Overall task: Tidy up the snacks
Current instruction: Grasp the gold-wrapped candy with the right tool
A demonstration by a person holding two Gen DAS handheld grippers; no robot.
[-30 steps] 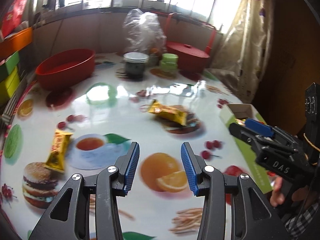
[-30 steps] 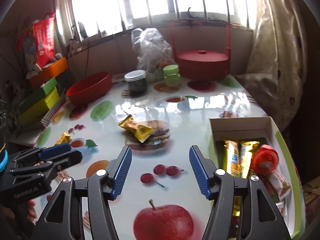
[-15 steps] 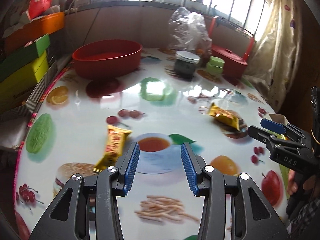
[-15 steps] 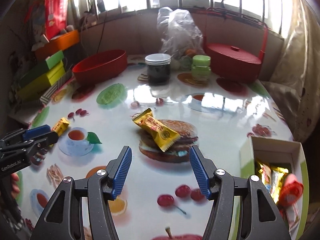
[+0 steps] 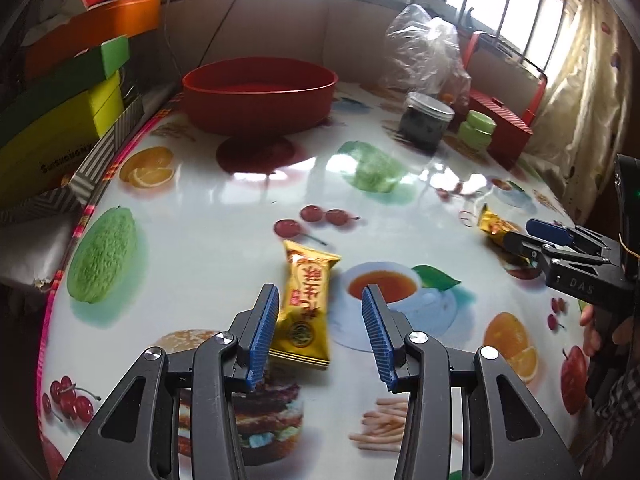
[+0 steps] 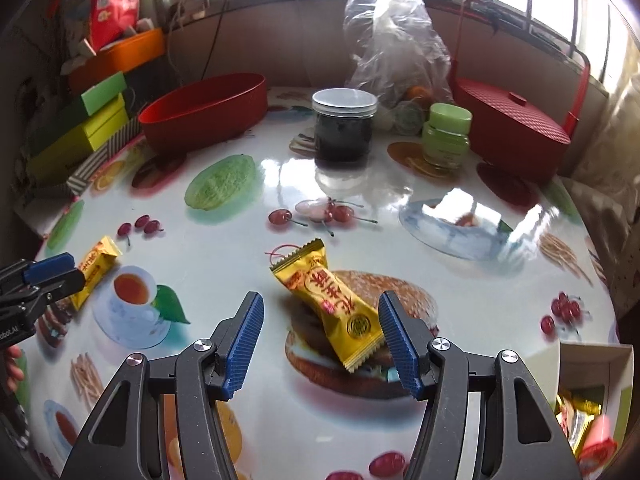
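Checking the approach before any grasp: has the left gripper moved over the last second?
Yes. The left gripper has swung left, away from the printed orange, and now straddles the yellow snack packet beside the printed teacup, jaws open.

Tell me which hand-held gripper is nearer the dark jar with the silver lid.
Right. The right hand-held gripper faces the jar across the table, over a yellow snack. The left hand-held gripper sits farther off to the side.
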